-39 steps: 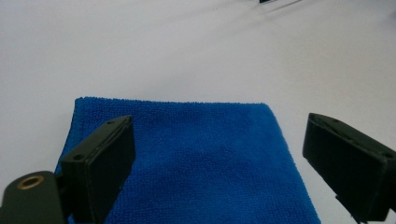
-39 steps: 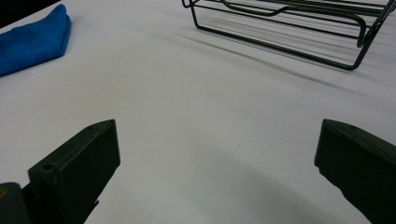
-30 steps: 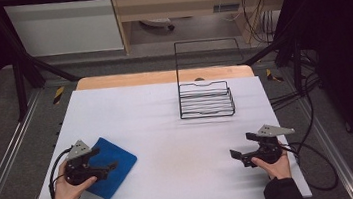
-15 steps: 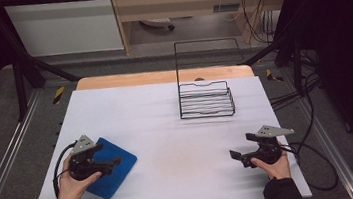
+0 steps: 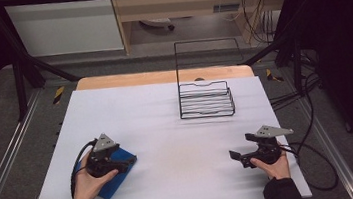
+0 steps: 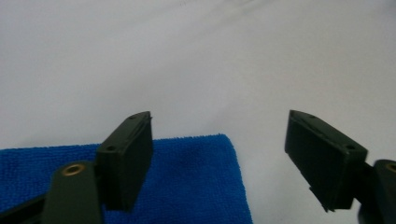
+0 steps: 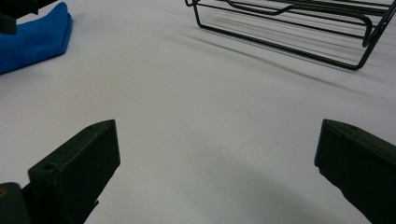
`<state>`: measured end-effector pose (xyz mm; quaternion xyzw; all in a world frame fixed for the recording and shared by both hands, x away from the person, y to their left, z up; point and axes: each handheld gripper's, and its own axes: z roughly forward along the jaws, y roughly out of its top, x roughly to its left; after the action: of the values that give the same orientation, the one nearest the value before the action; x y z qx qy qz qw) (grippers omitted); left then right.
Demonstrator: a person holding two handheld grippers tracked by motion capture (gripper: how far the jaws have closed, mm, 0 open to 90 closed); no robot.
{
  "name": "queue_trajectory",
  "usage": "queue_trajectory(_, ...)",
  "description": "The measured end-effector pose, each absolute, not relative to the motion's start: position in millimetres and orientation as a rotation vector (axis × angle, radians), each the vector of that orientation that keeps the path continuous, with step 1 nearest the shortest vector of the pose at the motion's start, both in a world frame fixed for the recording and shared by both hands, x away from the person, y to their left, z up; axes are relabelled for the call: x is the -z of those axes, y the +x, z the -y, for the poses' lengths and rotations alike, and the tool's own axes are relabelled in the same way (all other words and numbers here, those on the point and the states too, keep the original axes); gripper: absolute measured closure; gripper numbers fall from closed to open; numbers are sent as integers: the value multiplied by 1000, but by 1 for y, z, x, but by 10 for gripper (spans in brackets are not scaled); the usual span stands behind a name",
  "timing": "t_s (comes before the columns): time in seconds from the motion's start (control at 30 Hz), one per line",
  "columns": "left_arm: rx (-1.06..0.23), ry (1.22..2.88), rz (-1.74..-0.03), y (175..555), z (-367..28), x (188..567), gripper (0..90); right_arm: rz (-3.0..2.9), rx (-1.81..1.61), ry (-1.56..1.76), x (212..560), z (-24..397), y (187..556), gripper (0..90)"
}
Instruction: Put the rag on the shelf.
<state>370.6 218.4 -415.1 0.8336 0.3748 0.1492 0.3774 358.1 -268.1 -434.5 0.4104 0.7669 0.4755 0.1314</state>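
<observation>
Blue cloth (image 5: 115, 173), well short of wire rack (image 5: 205, 99): soft, light, limp; pinch its near corner; left gripper (image 6: 219, 158) jaws just closing, gripping nothing yet; right gripper (image 7: 217, 172) released.

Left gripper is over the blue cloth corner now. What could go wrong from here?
1. The left gripper has just been closing its jaws, but only one jaw sits over the blue cloth; the other is above bare table, so it may pinch just the edge and slip.
2. A one-corner grab could drag the folded cloth open.
3. The right gripper rests open, far from helping.
</observation>
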Motion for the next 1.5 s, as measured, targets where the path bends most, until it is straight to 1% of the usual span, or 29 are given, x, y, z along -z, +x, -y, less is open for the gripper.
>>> queue_trajectory(0.03, -379, 2139, -957, 370, -217, 416, 291, -2228, -1379, 1190, 435, 268, 358, 7)
queue_trajectory(0.07, -381, 2152, -959, 369, -215, 417, 349, -2231, -1379, 1188, 435, 268, 358, 7)
queue_trajectory(0.1, -386, 2160, -958, 368, -213, 418, 349, -2231, -1379, 1188, 435, 268, 358, 7)
queue_trajectory(0.13, -386, 2174, -957, 368, -212, 420, 413, -2234, -1378, 1184, 435, 267, 358, 7)
queue_trajectory(0.17, -379, 2179, -961, 368, -211, 420, 447, -2235, -1377, 1192, 435, 267, 358, 7)
queue_trajectory(0.2, -372, 2186, -965, 367, -210, 421, 447, -2235, -1377, 1192, 435, 267, 358, 7)
queue_trajectory(0.23, -364, 2192, -974, 367, -209, 423, 507, -2240, -1377, 1188, 435, 266, 358, 7)
queue_trajectory(0.27, -361, 2200, -985, 367, -208, 424, 507, -2240, -1377, 1188, 435, 266, 358, 7)
queue_trajectory(0.3, -362, 2209, -989, 367, -207, 425, 563, -2240, -1376, 1184, 436, 266, 358, 7)
queue_trajectory(0.33, -363, 2217, -993, 368, -206, 426, 563, -2240, -1376, 1184, 436, 266, 358, 7)
queue_trajectory(0.37, -357, 2225, -1005, 369, -205, 429, 602, -2242, -1376, 1185, 436, 266, 358, 7)
queue_trajectory(0.47, -338, 2236, -1020, 371, -203, 434, 623, -2245, -1375, 1181, 436, 266, 359, 7)
queue_trajectory(0.7, -378, 2240, -1049, 372, -201, 439, 732, -2245, -1373, 1180, 436, 266, 359, 7)
queue_trajectory(0.93, -418, 2253, -1068, 372, -197, 440, 805, -2250, -1370, 1186, 436, 265, 359, 8)
queue_trajectory(0.97, -421, 2258, -1069, 372, -197, 440, 805, -2250, -1370, 1186, 436, 265, 359, 8)
queue_trajectory(1.0, -422, 2259, -1071, 373, -197, 440, 838, -2250, -1371, 1184, 436, 265, 359, 8)
queue_trajectory(1.23, -344, 2213, -1080, 377, -205, 438, 872, -2250, -1375, 1183, 436, 265, 359, 8)
queue_trajectory(1.47, -337, 2156, -1087, 375, -205, 428, 873, -2250, -1370, 1184, 436, 265, 360, 8)
queue_trajectory(1.5, -319, 2139, -1091, 375, -204, 427, 873, -2250, -1370, 1184, 436, 265, 360, 8)
